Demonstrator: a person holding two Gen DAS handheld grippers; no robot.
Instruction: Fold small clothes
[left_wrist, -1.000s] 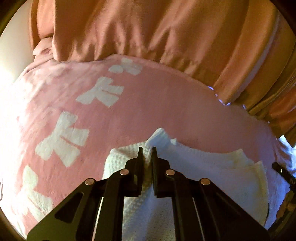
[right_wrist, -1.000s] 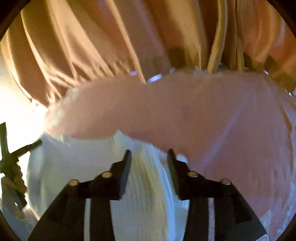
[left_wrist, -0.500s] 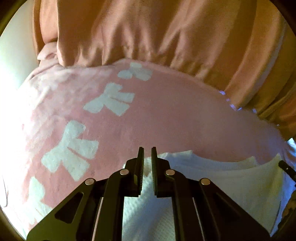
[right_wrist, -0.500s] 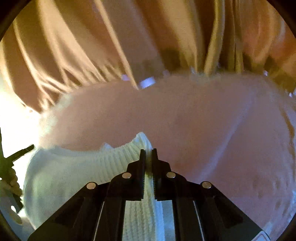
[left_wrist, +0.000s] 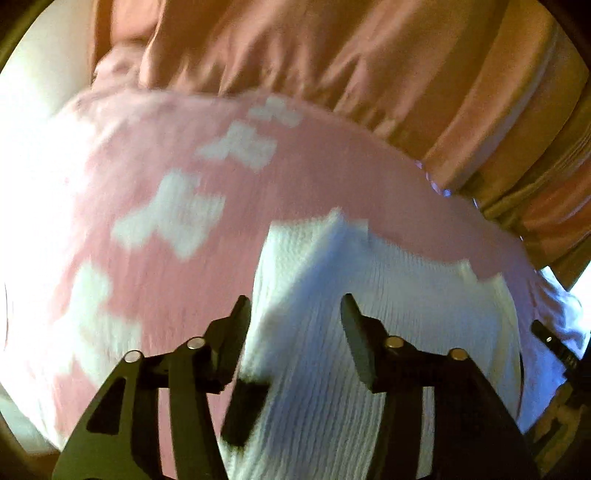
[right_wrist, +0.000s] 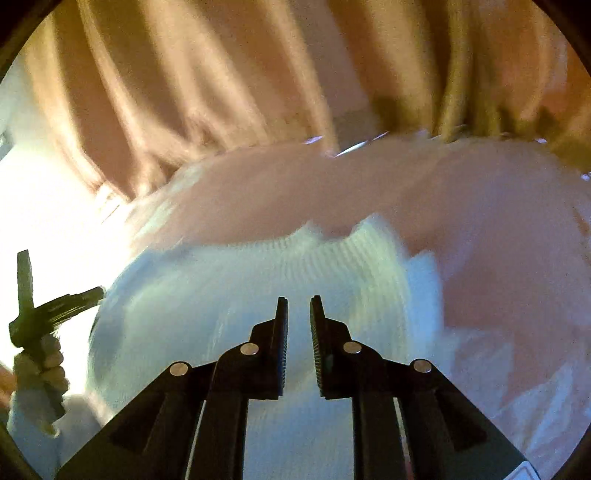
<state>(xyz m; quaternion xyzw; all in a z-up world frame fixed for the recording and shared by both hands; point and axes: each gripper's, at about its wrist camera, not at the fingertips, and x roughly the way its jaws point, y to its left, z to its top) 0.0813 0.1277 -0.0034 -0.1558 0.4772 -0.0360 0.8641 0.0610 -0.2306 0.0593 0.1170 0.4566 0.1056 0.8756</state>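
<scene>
2 grippers hover over the white knit garment (left_wrist: 369, 332) on the pink blanket (left_wrist: 295, 184): left gripper (left_wrist: 295, 310) opening, right gripper (right_wrist: 298, 314) parting slightly, pinching nothing, probably releasing a finished fold.

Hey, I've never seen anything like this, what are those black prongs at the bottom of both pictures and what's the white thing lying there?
These are two hand-held grippers, each with two black fingers, and a person holds one in each hand. Each picture comes from a wide-angle camera mounted on one gripper, looking along its fingers.

The left gripper is opening, its fingers well apart above a white knit garment. The right gripper is opening too, with a narrow gap and no cloth caught between the fingers.

The garment lies on a pink blanket with white bow shapes. Behind hangs a curtain. The right view also shows the hand holding the left gripper. Nothing is held now.
</scene>
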